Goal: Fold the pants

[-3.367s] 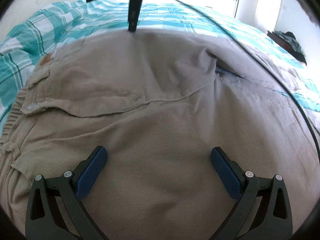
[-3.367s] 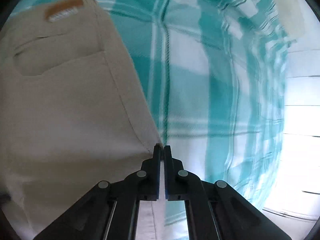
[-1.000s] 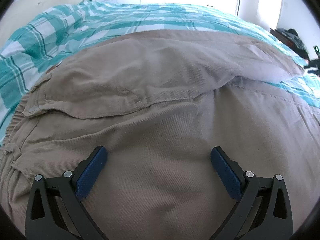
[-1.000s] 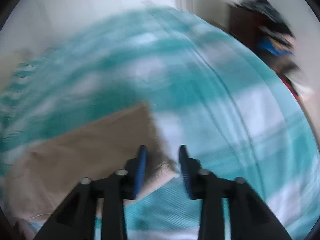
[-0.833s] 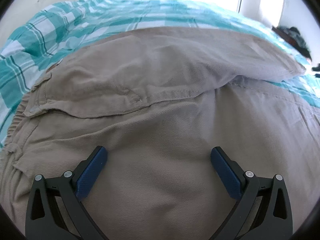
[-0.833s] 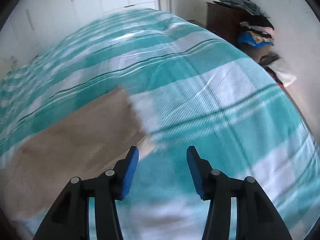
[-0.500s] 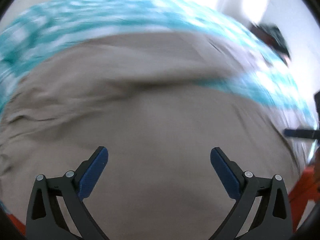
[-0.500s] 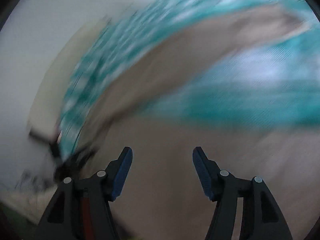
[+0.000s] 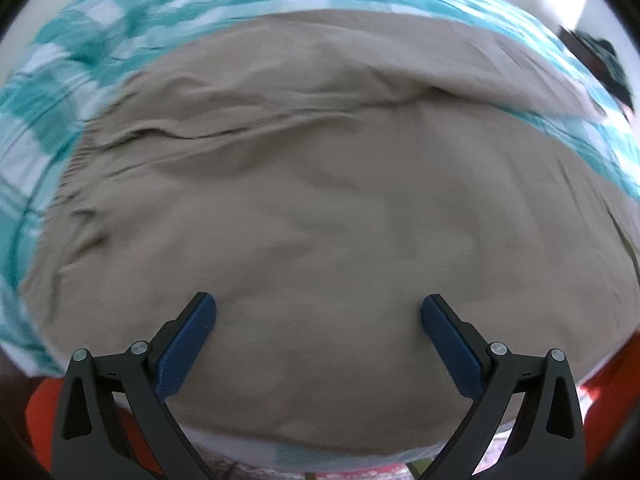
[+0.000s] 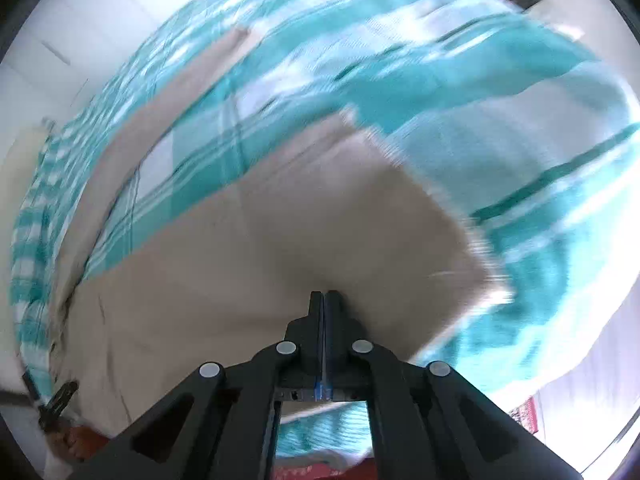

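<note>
Beige pants [image 9: 320,180] lie spread on a teal checked bedspread [image 9: 60,60]. My left gripper [image 9: 318,320] hovers over their wide upper part, open, with nothing between its blue pads [image 9: 184,344]. In the right wrist view a pants leg [image 10: 280,248] runs toward its frayed hem [image 10: 476,240]. My right gripper [image 10: 324,294] points down at this leg near its lower edge. Its jaws are closing tight, and the cloth puckers in toward the tips, pinched between them. The other leg [image 10: 160,112] stretches away further back.
The near bed edge runs along the bottom of both views, with orange cloth [image 9: 600,400] of the person beyond it. A dark dresser with piled clothes [image 9: 600,64] stands at the far right. White walls and doors [image 10: 60,40] lie behind the bed.
My right gripper opened off the far leg's hem, swept across the bed and closed on the near leg. My left gripper drew back and rose a little, still open.
</note>
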`<state>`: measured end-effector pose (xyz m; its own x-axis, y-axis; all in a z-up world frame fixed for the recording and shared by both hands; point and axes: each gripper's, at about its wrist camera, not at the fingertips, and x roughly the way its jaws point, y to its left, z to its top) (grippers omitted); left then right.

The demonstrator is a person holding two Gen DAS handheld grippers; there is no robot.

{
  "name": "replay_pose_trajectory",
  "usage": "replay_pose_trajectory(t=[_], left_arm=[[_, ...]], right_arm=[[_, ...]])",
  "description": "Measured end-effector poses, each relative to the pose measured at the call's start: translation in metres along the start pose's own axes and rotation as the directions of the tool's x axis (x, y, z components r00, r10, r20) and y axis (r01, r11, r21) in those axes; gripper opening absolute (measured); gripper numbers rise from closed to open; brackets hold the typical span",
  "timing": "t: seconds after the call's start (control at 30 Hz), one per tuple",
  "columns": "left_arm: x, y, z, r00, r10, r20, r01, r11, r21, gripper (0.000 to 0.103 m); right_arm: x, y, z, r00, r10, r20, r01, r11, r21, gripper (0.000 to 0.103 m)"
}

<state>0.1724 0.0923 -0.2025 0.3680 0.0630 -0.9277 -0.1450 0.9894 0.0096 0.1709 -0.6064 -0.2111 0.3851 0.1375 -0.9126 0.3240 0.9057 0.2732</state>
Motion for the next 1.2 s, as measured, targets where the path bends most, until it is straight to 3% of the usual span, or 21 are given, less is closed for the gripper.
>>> replay_pose_trajectory(t=[0.07,0.1,0.13,0.27,0.37,0.47,0.53,0.6,0.7,0.83,0.93,1.0,1.07,1.1,1.2], left_arm=[[-0.005,0.006,0.001,1.000,0.005,0.031,-0.003,0.999,-0.041,0.102],[-0.006,0.009,0.002,0.999,0.005,0.042,-0.002,0.998,-0.058,0.102],[-0.006,0.011,0.002,0.999,0.005,0.050,-0.002,0.997,-0.074,0.102],[0.009,0.011,-0.009,0.998,0.031,0.051,-0.028,0.998,-0.063,0.102],[0.005,0.003,-0.024,0.989,0.078,0.123,-0.079,0.997,0.009,0.102],[0.001,0.006,-0.031,0.987,0.076,0.144,-0.078,0.997,0.008,0.102],[-0.005,0.009,-0.031,0.990,0.059,0.125,-0.060,0.998,0.000,0.102],[-0.015,0.011,-0.028,0.994,0.033,0.105,-0.032,0.999,-0.015,0.102],[-0.034,0.013,-0.010,0.991,-0.042,0.130,0.047,0.998,-0.035,0.102],[-0.044,0.037,0.042,0.977,-0.009,0.213,0.032,0.994,-0.106,0.102],[-0.016,0.065,0.069,0.988,0.048,0.150,-0.026,0.989,-0.148,0.102],[0.011,0.081,0.065,0.994,0.090,0.068,-0.079,0.986,-0.147,0.102],[0.029,0.093,0.045,0.996,0.086,0.029,-0.081,0.989,-0.123,0.102],[0.033,0.093,0.034,0.996,0.075,0.049,-0.072,0.995,-0.072,0.101],[0.025,0.076,0.005,0.980,0.131,0.151,-0.144,0.986,0.080,0.102]], right_arm=[[-0.010,0.014,-0.006,0.998,-0.046,0.046,0.048,0.998,-0.041,0.028],[-0.015,0.032,-0.016,0.996,-0.048,0.070,0.053,0.996,-0.071,0.054],[-0.021,0.045,-0.021,0.995,-0.043,0.087,0.051,0.995,-0.091,0.067],[-0.027,0.128,-0.058,0.984,0.023,0.177,0.019,0.973,-0.231,0.067],[-0.022,0.199,-0.089,0.968,0.086,0.238,0.009,0.928,-0.373,0.068],[0.000,0.255,-0.122,0.964,0.133,0.229,-0.003,0.868,-0.496,0.071],[0.024,0.272,-0.133,0.977,0.109,0.181,0.005,0.846,-0.534,0.071],[0.046,0.275,-0.144,0.989,0.067,0.135,0.016,0.844,-0.535,0.072],[0.049,0.267,-0.145,0.985,0.094,0.143,-0.007,0.857,-0.516,0.074],[0.054,0.264,-0.143,0.986,0.102,0.132,-0.021,0.862,-0.507,0.079],[0.052,0.266,-0.149,0.985,0.092,0.146,-0.002,0.853,-0.521,0.080],[0.051,0.266,-0.148,0.984,0.096,0.150,-0.004,0.854,-0.520,0.080],[0.051,0.265,-0.149,0.983,0.103,0.153,-0.008,0.855,-0.518,0.080],[0.051,0.265,-0.149,0.982,0.104,0.158,-0.007,0.855,-0.519,0.080],[0.051,0.265,-0.151,0.980,0.106,0.167,-0.004,0.855,-0.519,0.081]])
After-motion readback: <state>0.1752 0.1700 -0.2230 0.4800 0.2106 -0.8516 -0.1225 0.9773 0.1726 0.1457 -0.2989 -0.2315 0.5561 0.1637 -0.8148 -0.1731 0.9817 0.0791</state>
